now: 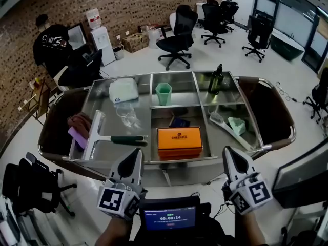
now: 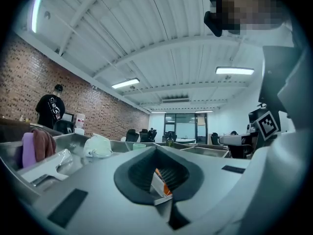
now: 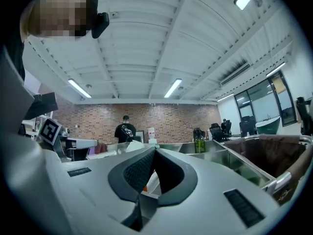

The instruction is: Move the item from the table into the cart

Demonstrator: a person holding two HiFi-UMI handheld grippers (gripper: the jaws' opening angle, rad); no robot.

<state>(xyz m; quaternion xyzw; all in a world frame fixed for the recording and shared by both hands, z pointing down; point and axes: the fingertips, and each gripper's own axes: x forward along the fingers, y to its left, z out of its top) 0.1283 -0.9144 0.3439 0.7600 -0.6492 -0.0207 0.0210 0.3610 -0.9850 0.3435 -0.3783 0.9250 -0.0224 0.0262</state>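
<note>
While the left gripper [image 1: 137,152] and right gripper [image 1: 228,151] are closed on nothing, the orange box [image 1: 179,141] reads "CHEERFUL".

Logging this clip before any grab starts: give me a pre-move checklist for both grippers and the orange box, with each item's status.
1. Left gripper empty: ok, jaws together on nothing.
2. Right gripper empty: ok, jaws together on nothing.
3. Jaws open for a grasp: not ok, both shut.
4. Orange box top clear: ok, nothing lies on it.
5. Grippers apart from the box: ok, both hover by the steel table at its near rim.
6. Where the box should go: cannot tell.
</note>
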